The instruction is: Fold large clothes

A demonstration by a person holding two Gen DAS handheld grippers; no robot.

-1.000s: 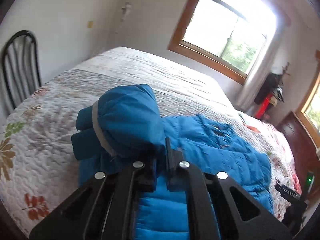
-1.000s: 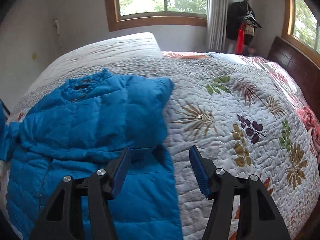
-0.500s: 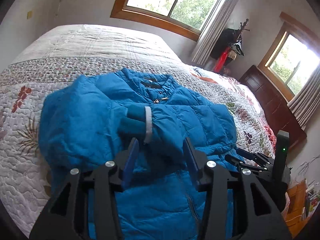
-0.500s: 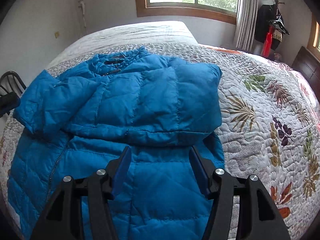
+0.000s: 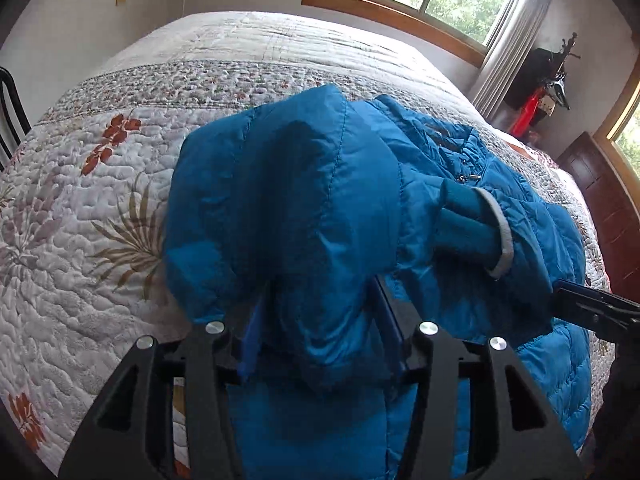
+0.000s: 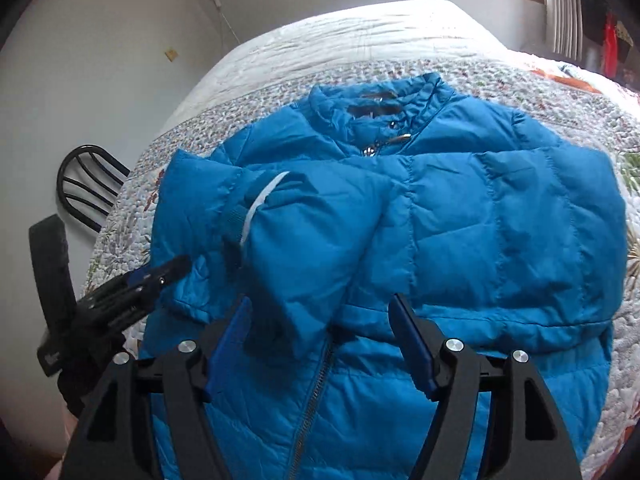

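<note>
A blue puffer jacket (image 6: 460, 220) lies front-up on a quilted bedspread (image 5: 100, 220), collar toward the far side, both sleeves folded inward across its chest. The left gripper (image 5: 322, 312) hangs over the jacket's left edge. Its jaws have just been opening and now stand partly apart, and a puffy fold of the left sleeve (image 5: 288, 208) bulges up between the fingers; whether the pads press on it cannot be told. The right gripper (image 6: 320, 316) hovers over the middle of the jacket, just near of the folded sleeves and above the zip (image 6: 312, 396). Its jaws have just been opening too and now stand wide, with only the jacket's flat front beneath them and nothing gripped.

The jacket's shell is smooth, faintly shiny fabric stitched into soft horizontal baffles. The cuff (image 5: 464, 224) is ribbed knit, darker teal, edged with a pale grey band, and lies on the chest to the right of the left gripper. The stand-up collar shows a dark lining and small metal snaps. The bedspread is white, pebbly with quilting, and printed with rust, olive and mauve leaves.
</note>
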